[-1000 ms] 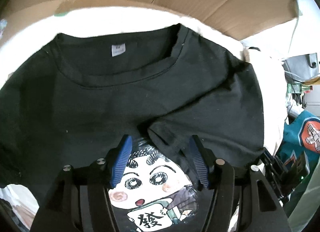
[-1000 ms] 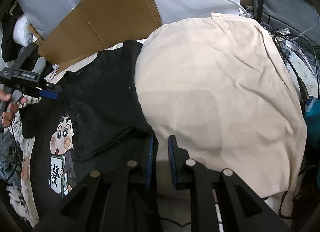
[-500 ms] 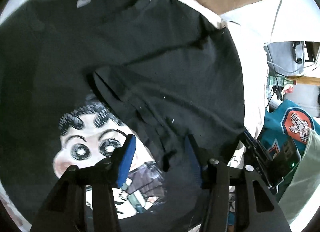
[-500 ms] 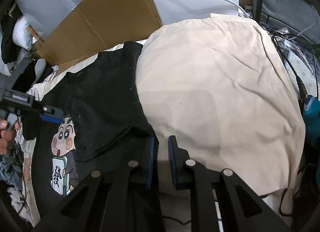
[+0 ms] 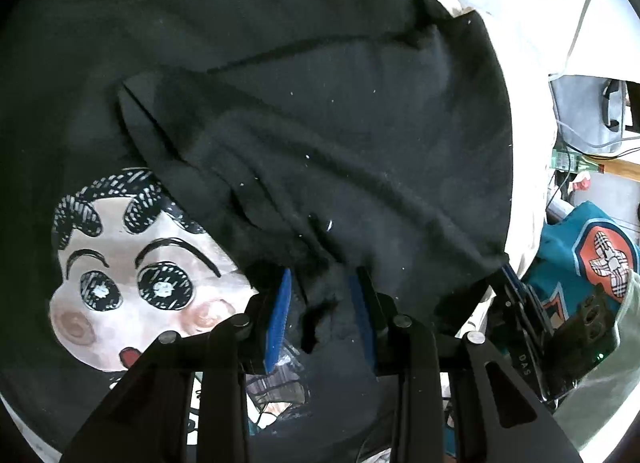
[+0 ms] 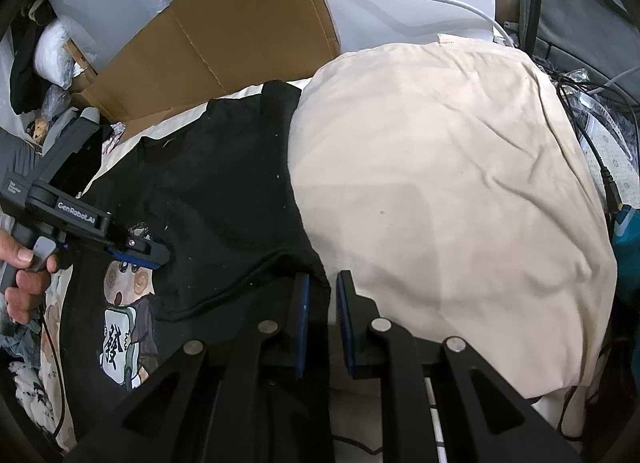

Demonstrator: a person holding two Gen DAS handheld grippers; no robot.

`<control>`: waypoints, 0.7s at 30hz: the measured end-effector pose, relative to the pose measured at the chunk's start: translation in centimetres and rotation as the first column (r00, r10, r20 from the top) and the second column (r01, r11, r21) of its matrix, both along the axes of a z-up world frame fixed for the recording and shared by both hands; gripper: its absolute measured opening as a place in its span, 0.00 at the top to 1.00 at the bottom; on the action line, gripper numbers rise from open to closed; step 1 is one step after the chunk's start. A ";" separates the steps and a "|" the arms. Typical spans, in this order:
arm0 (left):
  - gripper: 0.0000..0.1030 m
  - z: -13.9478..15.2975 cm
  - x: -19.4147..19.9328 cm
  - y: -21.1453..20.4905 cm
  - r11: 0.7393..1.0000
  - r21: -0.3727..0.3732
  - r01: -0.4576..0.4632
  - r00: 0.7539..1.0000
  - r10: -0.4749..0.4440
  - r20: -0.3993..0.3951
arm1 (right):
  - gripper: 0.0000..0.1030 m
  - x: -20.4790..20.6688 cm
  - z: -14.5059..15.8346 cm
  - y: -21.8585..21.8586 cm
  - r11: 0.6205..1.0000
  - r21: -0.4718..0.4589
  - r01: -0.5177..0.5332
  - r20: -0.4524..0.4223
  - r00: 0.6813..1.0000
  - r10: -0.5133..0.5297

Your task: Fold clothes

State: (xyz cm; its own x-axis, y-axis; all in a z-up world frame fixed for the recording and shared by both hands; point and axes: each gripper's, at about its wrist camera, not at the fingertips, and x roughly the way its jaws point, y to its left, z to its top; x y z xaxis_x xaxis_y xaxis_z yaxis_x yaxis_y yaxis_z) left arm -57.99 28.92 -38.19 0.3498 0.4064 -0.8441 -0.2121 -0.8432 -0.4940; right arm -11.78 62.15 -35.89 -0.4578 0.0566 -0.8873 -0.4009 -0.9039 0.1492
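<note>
Left wrist view shows the left gripper (image 5: pixel 322 303) fingers closing around a bunched fold of the black T-shirt (image 5: pixel 320 135), so pinch both layers fully, while the right gripper (image 6: pixel 322 319) clamps the near hem taut

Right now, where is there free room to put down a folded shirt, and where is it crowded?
The cream cloth is bare between the black T-shirt and the cables. It is crowded at the T-shirt's edge, where the left gripper and right gripper work, and around the cardboard.

Left tongs (image 5: pixel 322 303) angled down, jaws just been closing, right tongs (image 6: pixel 322 319) nearly shut
</note>
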 end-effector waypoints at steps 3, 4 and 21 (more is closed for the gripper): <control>0.70 -0.5 0.4 0.6 1.000 -0.022 0.007 1.000 -0.007 0.004 | 0.87 0.0 0.0 0.1 1.000 -0.001 -0.003 -0.001 1.000 0.003; 0.70 -0.7 0.5 0.7 1.000 -0.031 0.008 1.000 -0.008 0.004 | 0.87 0.0 -0.1 0.1 1.000 -0.002 -0.004 -0.001 1.000 0.004; 0.98 -0.6 2.0 1.1 0.998 -0.057 0.038 0.999 -0.039 -0.024 | 0.91 0.1 -0.3 0.1 1.000 0.009 -0.014 0.008 1.000 0.014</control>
